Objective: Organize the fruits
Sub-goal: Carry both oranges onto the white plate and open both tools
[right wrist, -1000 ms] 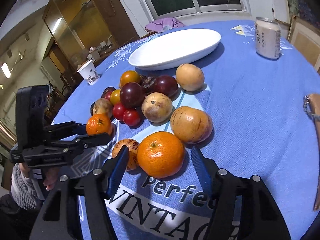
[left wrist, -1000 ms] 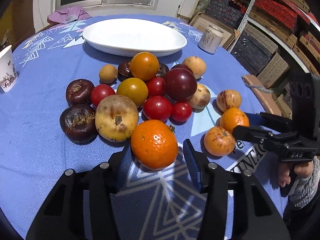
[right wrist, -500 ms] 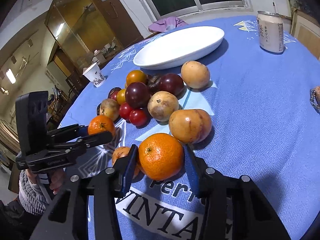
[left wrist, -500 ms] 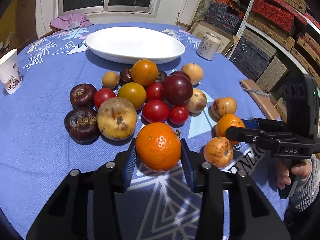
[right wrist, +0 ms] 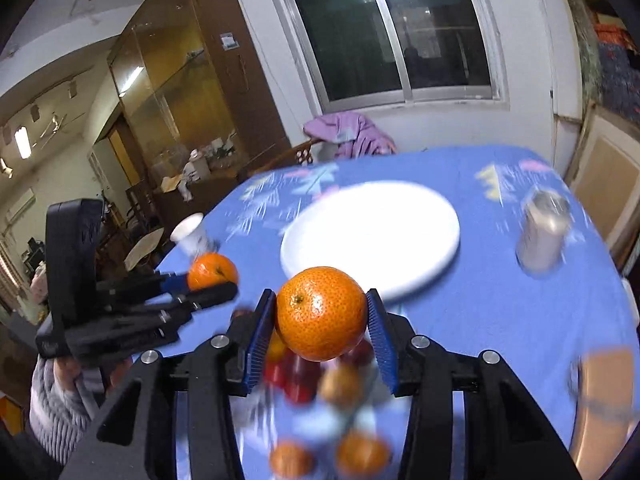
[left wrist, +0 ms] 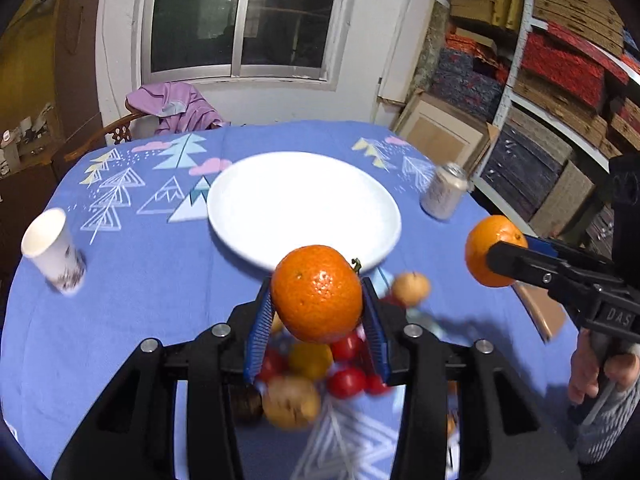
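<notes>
Above the white plate (left wrist: 240, 216), on its near side, two mandarins now hang in the air where a second ago both sat on the blue cloth among the other fruit. One mandarin (left wrist: 317, 293) is pinched between the ribbed blue pads of the left gripper (left wrist: 316, 316), jaws drawn narrow and pressing its sides; the other mandarin (right wrist: 321, 313) is clamped the same way in the right gripper (right wrist: 322, 330), off to the plate's right as the left camera sees it. A second back the tongs stood wider around the fruit on the table; since then they have closed and both hands have lifted, so the pick-up looks done and the carry to the plate seems to be what comes next. Nothing lies on the plate yet. Both mandarins are round, slightly flattened, with pitted glossy orange skin that should give a little under the pads. Nearer than the plate, blurred beneath the grippers, the rest of the pile (left wrist: 312, 376) waits: small smooth red ones, a yellow one, dull tan ones. Left of the plate stands a paper cup (left wrist: 52, 250); to its right, a metal can (left wrist: 444, 196). The tablecloth (left wrist: 132, 280) is woven blue with printed trees.
</notes>
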Motion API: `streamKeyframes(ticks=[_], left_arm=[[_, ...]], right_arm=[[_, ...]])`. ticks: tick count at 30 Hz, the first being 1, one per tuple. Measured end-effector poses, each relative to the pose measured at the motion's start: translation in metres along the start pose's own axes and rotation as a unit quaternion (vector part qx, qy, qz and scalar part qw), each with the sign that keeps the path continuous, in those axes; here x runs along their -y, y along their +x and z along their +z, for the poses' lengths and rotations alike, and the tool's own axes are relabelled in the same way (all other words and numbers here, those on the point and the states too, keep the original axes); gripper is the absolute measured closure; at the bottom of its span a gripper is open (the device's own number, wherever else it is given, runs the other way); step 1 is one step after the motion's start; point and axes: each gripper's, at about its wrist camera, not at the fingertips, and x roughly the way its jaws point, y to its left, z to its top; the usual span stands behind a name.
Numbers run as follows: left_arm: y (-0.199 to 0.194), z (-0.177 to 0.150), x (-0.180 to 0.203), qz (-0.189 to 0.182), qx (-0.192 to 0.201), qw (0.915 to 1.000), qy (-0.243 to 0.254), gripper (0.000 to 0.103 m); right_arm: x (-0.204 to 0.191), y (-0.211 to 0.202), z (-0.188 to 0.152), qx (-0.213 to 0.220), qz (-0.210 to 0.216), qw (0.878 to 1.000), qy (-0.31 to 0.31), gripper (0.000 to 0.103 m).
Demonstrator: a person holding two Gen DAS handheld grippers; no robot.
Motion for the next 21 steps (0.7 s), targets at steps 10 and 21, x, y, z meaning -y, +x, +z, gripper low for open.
streamKeyframes(ticks=[10, 21], left_arm=[[0.106, 0.019, -0.039, 0.013, -0.07, 0.9963, -0.049, 0.061], [0.117, 0.022, -0.033, 0.007, -0.063, 0.9974, -0.034, 0.045]], right_arm=[[0.046, 0.139, 0.024, -0.081, -0.058, 0.994, 0.034, 0.057], [0.038, 0.151, 0.018, -0.115, -0.05, 0.992, 0.02, 0.051]])
